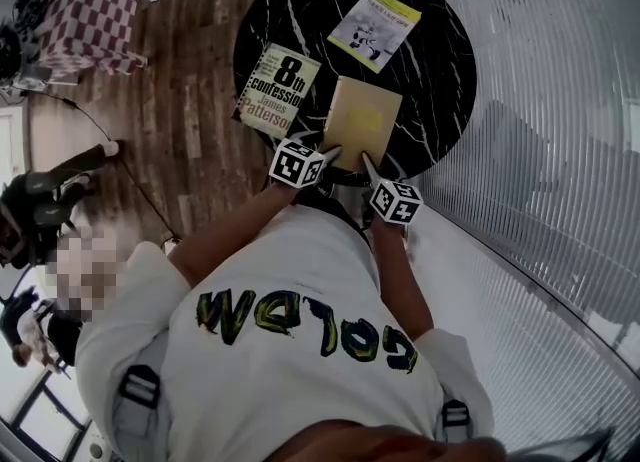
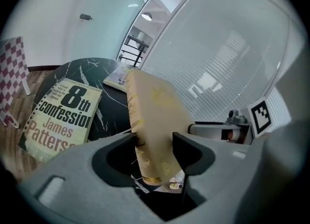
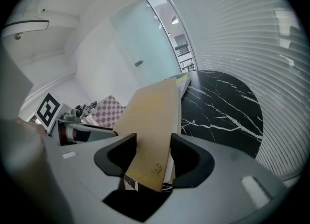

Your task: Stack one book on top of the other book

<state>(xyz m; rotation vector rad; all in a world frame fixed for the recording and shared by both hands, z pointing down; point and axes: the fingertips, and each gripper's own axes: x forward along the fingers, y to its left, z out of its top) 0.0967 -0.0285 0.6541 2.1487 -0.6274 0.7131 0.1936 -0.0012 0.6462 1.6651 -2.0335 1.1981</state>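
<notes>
Left hand-held gripper [image 2: 154, 140], right hand-held gripper [image 3: 152, 143], both clamping tan book [image 1: 360, 120]

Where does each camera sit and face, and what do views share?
Head view: on the head, steeply down at the black table; torso, forearms, left tongs, right tongs show.
Left gripper view: on the left tongs, along its jaws over the table.
Right gripper view: on the right tongs, likewise.
Shared: the tan book, clamped in both.
</notes>
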